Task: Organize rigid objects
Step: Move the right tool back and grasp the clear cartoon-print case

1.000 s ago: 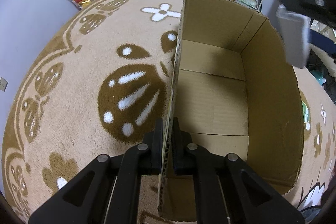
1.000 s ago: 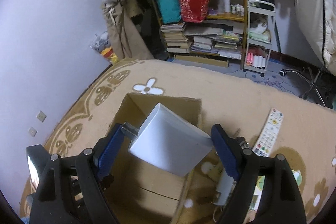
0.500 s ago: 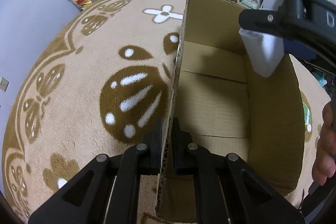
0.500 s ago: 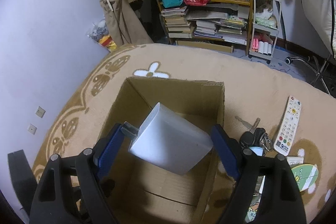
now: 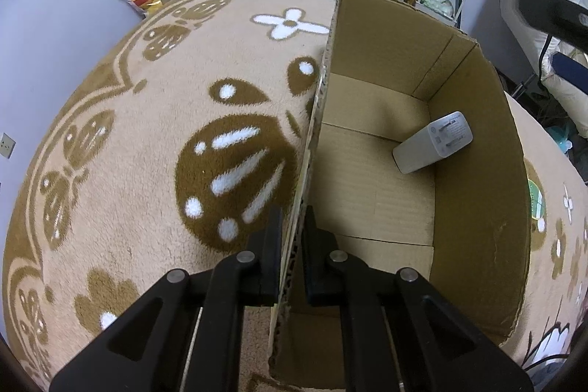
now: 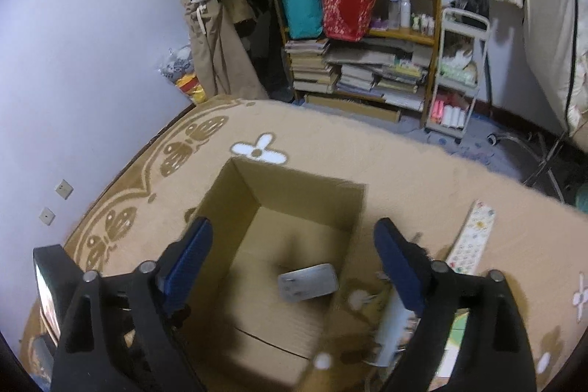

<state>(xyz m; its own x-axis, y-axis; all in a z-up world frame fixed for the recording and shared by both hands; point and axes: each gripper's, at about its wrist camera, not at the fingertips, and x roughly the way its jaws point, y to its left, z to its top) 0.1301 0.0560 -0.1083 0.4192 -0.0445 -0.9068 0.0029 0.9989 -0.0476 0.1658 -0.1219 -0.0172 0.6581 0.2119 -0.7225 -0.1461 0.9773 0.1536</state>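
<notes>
An open cardboard box stands on a patterned beige rug. My left gripper is shut on the box's left wall, one finger inside and one outside. A white power adapter lies on the box floor against the right wall, its plug prongs showing. Above the box, my right gripper is opening its blue-padded jaws wide, with nothing touching the pads; the adapter lies below, between them. Part of the right gripper shows at the left wrist view's upper right edge.
On the rug to the right of the box lie a white remote control, a white tube-like item and some small clutter. A wooden shelf with books and bags and a white cart stand at the back wall.
The right gripper's jaws spread and let go of the adapter, which dropped onto the box floor. The right gripper drew back from over the box. The left gripper kept its hold.
</notes>
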